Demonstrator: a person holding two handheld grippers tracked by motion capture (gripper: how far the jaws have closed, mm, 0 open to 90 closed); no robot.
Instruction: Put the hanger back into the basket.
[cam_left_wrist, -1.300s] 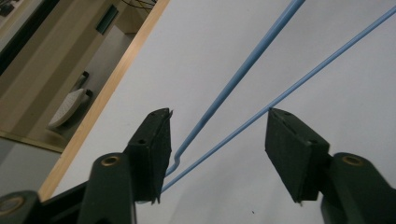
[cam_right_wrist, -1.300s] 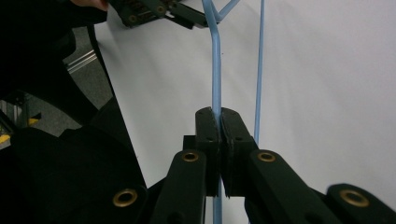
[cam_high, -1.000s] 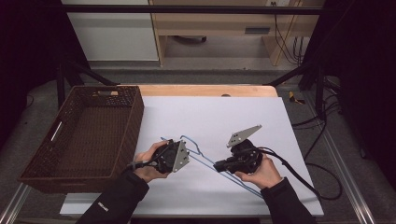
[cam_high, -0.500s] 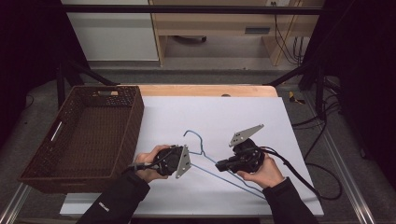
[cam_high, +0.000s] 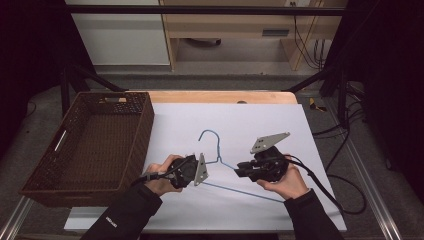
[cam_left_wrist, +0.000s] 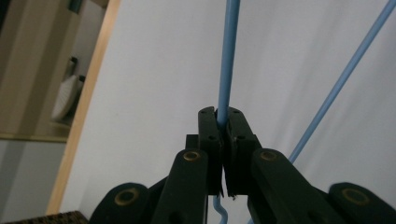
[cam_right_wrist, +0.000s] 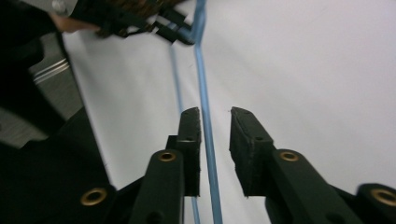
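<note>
the blue wire hanger (cam_high: 220, 165) lies on the white table (cam_high: 260, 120) beside the wicker basket (cam_high: 90, 145), its one arm pinched in the clamped left gripper (cam_left_wrist: 223, 122), likely steadying it, while the right gripper (cam_right_wrist: 214, 122) straddles another wire, jaws parted, probably ready to close.

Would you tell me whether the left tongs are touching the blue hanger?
Touching. In the left gripper view, the left tongs are closed on a wire of the blue hanger, which runs up from between the pressed jaws.
</note>
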